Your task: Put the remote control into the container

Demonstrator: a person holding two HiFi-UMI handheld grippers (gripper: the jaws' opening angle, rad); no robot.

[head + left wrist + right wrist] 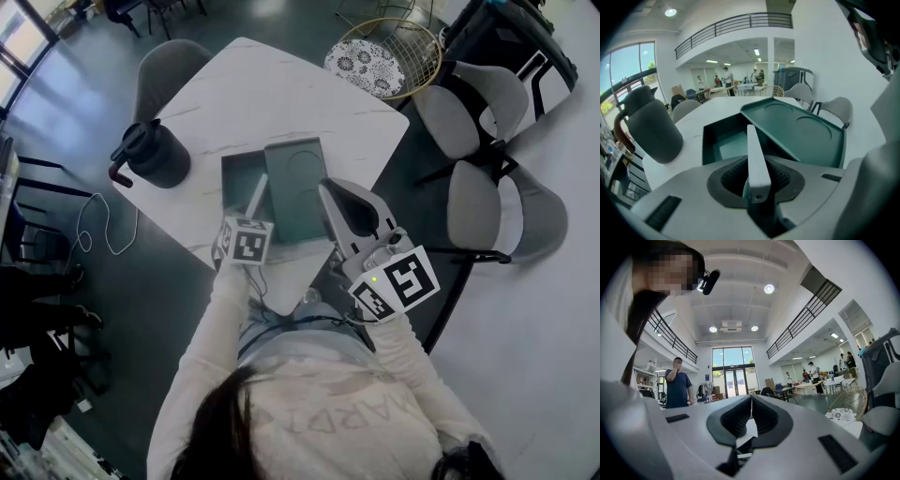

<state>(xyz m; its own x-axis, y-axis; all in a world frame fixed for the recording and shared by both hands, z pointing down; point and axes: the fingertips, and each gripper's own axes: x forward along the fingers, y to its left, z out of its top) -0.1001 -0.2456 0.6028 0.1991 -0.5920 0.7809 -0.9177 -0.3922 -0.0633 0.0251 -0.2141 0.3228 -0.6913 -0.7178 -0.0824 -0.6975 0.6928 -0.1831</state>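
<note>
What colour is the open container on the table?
The container is dark teal, clearest in the left gripper view.

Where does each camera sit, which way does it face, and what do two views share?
Head view: on the person's head, steeply down at the table; sleeves, left gripper, right gripper show.
Left gripper view: on that gripper, facing the open container; jaws clamp the remote control.
Right gripper view: on that gripper, tilted up into the hall; jaws together, empty.
Shared: head and left gripper views show container and jug.

Bright daylight via tall windows (pixel 733 363), ceiling lamps (pixel 769 288) glaring; strong fisheye, black vignetted corners; close foreground soft
</note>
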